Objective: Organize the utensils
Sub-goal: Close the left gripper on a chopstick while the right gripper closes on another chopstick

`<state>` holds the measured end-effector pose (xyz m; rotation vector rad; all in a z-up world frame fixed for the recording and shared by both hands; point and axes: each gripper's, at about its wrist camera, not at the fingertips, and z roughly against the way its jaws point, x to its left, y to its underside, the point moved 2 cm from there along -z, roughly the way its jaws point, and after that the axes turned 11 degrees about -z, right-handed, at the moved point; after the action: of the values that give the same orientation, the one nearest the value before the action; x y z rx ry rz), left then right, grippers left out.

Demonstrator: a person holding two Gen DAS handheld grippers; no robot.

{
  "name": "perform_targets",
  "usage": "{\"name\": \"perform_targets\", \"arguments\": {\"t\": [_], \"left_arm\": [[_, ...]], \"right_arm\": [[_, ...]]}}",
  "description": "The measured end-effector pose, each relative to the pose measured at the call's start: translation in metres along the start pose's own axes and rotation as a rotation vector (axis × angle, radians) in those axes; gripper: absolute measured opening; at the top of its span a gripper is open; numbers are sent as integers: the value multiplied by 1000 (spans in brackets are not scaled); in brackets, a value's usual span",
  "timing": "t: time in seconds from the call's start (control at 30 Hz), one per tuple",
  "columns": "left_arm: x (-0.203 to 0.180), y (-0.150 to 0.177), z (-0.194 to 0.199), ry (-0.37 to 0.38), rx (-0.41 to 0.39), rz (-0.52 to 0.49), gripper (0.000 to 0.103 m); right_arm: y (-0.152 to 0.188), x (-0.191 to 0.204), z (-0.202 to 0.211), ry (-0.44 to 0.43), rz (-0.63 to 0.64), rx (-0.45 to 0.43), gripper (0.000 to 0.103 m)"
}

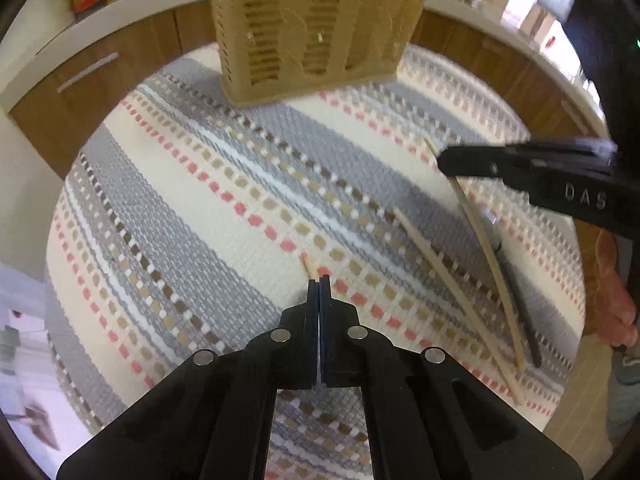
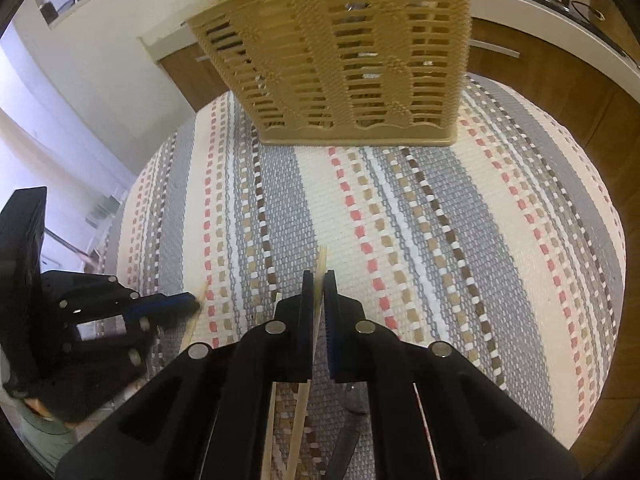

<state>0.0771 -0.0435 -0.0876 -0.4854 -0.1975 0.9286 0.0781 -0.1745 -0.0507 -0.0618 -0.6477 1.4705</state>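
A tan slotted utensil basket [image 1: 320, 32] [image 2: 344, 60] stands at the far end of a striped woven mat [image 1: 200, 200]. My left gripper [image 1: 319, 279] is shut on a wooden chopstick [image 1: 307, 266], and only the chopstick's tip pokes out past the fingertips. The right wrist view shows that gripper [image 2: 196, 302] low on the left. My right gripper [image 2: 319, 276] is shut on another chopstick [image 2: 322, 256], which runs back under it. In the left wrist view the right gripper [image 1: 442, 162] pinches that chopstick [image 1: 484, 236] near its far end. A third chopstick [image 1: 432, 268] lies loose on the mat.
A dark utensil [image 1: 520, 312] [image 2: 344, 448] lies on the mat beneath the right gripper. Wooden cabinets [image 1: 100, 92] and a white countertop [image 1: 120, 4] curve behind the table. A person's hand [image 1: 612, 300] is at the right edge.
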Motion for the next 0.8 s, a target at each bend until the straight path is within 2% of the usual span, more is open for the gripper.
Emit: {"name": "perform_targets", "arguments": {"t": [0.17,0.27,0.37,0.4,0.47,0.53,0.63,0.7,0.77,0.8], "left_arm": [[7,2,32,1,-156,39,0],[8,-1,42,-2,-175,43,0],[13,-1,26,101,-82,64,0],[13,3,21,102,-54,68,0],[8,7,10,81,-6,59,3],[2,11,0,82,39,63,10],[-5,7,-3,44,43,45,15],[-9,1,-6,11,56,40,15],[-15,-7,-11,-47,73,5,5],[-19,-12,-15,-47,73,0,5]], "right_arm": [[3,2,33,-15,14,-76,4],[5,8,55,-6,45,-132,4],[5,12,60,-8,50,-144,4],[5,12,59,-6,50,-144,4],[5,10,58,-6,45,-143,4],[6,8,57,-15,37,-138,4],[8,7,50,-17,30,-127,4],[9,5,48,-16,25,-122,4],[8,4,48,-17,23,-122,4],[7,4,48,-16,21,-123,4]]}}
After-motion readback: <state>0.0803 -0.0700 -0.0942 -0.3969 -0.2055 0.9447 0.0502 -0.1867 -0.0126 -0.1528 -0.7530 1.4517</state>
